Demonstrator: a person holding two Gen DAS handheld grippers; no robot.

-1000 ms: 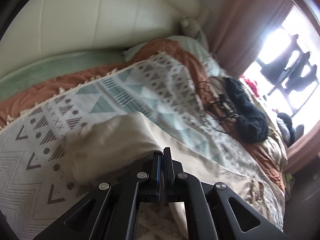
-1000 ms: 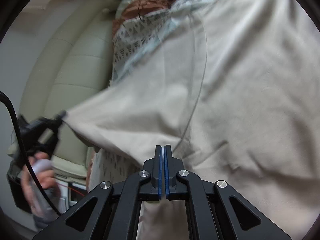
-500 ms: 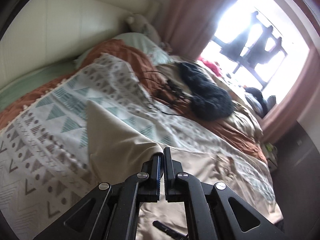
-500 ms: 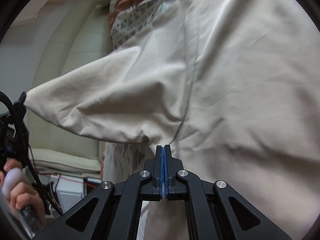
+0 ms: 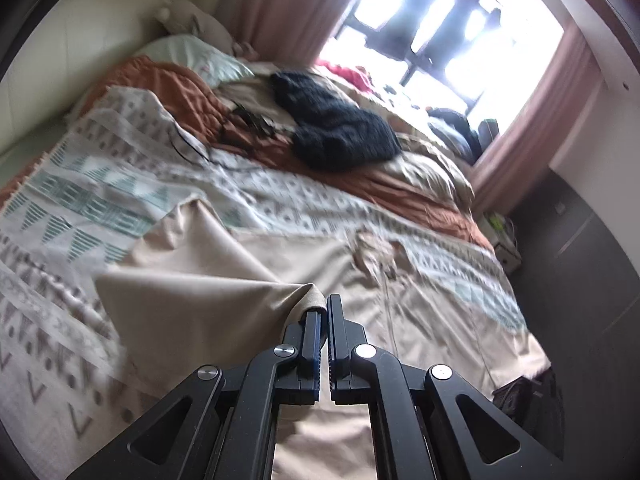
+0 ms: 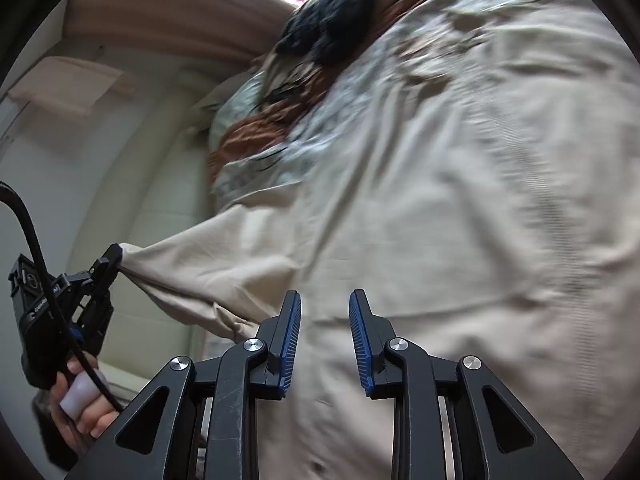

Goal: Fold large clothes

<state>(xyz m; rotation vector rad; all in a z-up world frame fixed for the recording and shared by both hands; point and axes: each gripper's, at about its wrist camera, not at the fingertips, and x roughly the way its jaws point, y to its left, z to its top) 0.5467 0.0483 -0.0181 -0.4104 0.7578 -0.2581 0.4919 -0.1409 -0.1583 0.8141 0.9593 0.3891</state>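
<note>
Folding: beige garment [image 5: 224, 264] mid-fold, spread across the patterned blanket [image 5: 100, 184]
Left gripper [image 5: 323, 312]: clenched on a garment corner, lifted
Right gripper [image 6: 324, 320]: jaws opening, nothing between them
Next: likely laying the held corner flat, smoothing
Surface: soft, cluttered bed [image 5: 420, 184]
Room: bright window [image 5: 440, 40], curtains

There are 2 grippers, 1 beige garment [image 5: 224, 280], 1 patterned blanket [image 5: 100, 184] and 1 dark knit [image 5: 340, 136].
</note>
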